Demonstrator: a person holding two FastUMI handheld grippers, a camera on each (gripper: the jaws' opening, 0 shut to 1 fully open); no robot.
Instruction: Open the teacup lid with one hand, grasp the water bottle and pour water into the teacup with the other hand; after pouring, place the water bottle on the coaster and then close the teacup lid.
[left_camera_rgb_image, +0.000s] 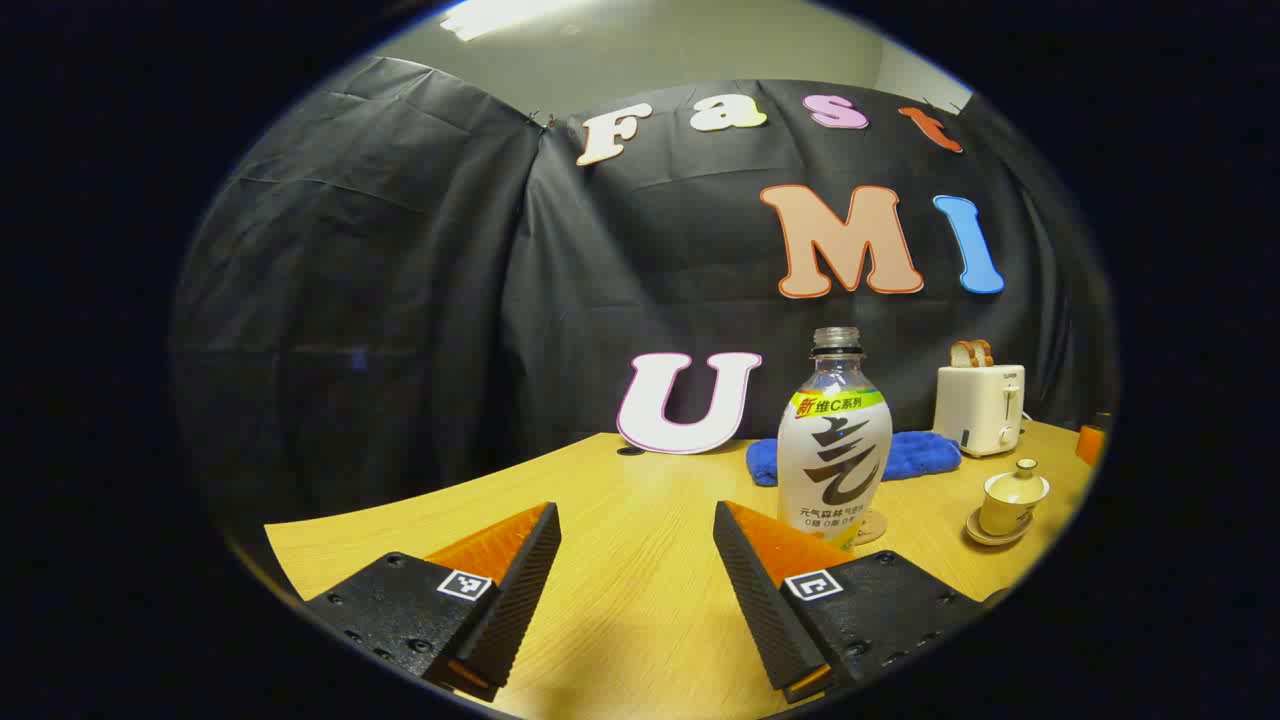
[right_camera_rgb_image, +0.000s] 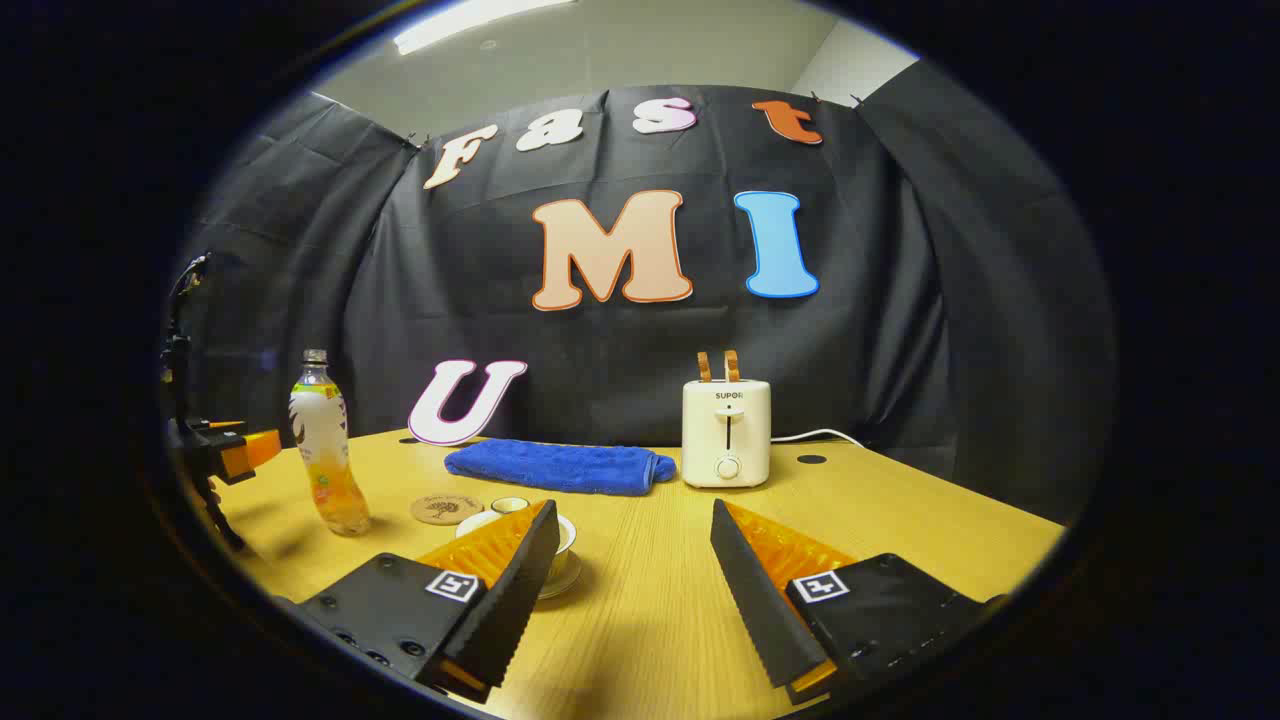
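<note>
One water bottle (left_camera_rgb_image: 834, 440) is seen at one o'clock of the released left gripper (left_camera_rgb_image: 636, 570); one lidded teacup (left_camera_rgb_image: 1013, 498), one toaster (left_camera_rgb_image: 979, 407) and one blue towel (left_camera_rgb_image: 920, 455) lie beyond. The right gripper (right_camera_rgb_image: 634, 570) is spread too, with the coaster (right_camera_rgb_image: 446, 508) at eleven o'clock.

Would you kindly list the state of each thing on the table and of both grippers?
Water bottle: upright, cap off, on the table beside the coaster.
Teacup: lid on, standing on its saucer.
Toaster: bread slices sticking up.
Blue towel: lying folded.
Left gripper: open, holding nothing.
Right gripper: open, holding nothing.
</note>
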